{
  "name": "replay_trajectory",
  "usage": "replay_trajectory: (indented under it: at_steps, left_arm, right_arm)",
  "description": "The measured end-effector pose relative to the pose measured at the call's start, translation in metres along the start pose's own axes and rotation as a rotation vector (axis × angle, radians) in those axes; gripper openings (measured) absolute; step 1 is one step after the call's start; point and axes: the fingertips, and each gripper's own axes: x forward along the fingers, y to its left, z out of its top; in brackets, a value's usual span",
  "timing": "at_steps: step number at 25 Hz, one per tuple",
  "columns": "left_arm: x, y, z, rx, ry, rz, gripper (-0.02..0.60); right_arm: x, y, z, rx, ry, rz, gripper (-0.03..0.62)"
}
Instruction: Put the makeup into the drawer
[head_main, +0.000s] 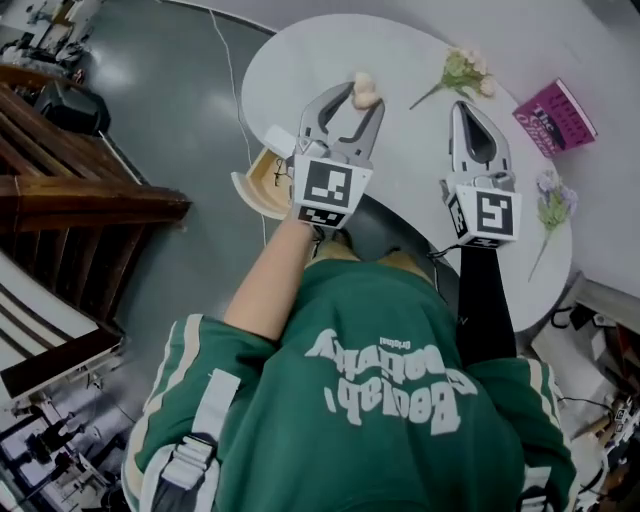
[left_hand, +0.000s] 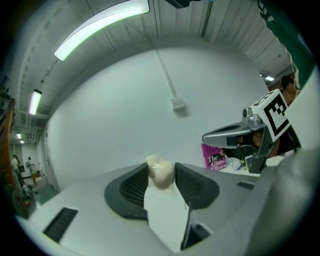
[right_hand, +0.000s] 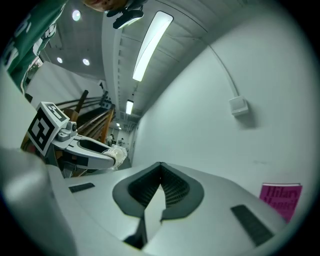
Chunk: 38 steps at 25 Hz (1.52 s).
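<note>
1. One cream makeup piece (left_hand: 161, 172) is pinched between the tips of the left gripper (head_main: 364, 98), at the upper centre of the head view, over the white table (head_main: 320, 45).
2. In the left gripper view its long axis runs up-down between the pads; no pointing end can be told.
3. The right gripper (head_main: 462, 105) is pressed together, with nothing between its jaws.
4. Counted: one open drawer (head_main: 262, 182), one book (head_main: 555, 117), two flower sprigs (head_main: 460, 72).

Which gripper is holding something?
The left gripper: a cream makeup puff is pinched between its jaws. The right gripper is shut with nothing in it.
</note>
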Motion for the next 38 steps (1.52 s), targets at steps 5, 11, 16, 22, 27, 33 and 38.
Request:
replay_trajectory:
  at_steps: [5, 11, 16, 22, 27, 33, 38]
  left_arm:
    - [-0.047, 0.071, -0.019, 0.007, 0.049, 0.127, 0.184]
    - [-0.101, 0.131, -0.040, 0.016, 0.092, 0.254, 0.186]
    - [-0.122, 0.153, -0.049, 0.009, 0.102, 0.273, 0.186]
    - [-0.128, 0.153, -0.137, -0.065, 0.290, 0.213, 0.189]
    - [-0.135, 0.134, -0.243, -0.155, 0.546, 0.148, 0.189]
    - [-0.159, 0.116, -0.343, -0.240, 0.819, 0.084, 0.192]
    - [-0.174, 0.100, -0.389, -0.292, 0.974, 0.041, 0.198]
  right_arm:
    - [0.056, 0.083, 0.015, 0.003, -0.031, 0.159, 0.009]
    - [0.096, 0.162, 0.026, 0.012, -0.058, 0.292, 0.009]
    - [0.110, 0.200, 0.030, 0.013, -0.062, 0.347, 0.009]
    - [0.116, 0.220, 0.029, -0.006, -0.048, 0.370, 0.009]
    - [0.115, 0.207, 0.020, -0.017, -0.020, 0.343, 0.009]
    - [0.118, 0.198, 0.012, -0.018, 0.005, 0.317, 0.009]
    - [0.119, 0.193, 0.008, -0.020, 0.014, 0.311, 0.009]
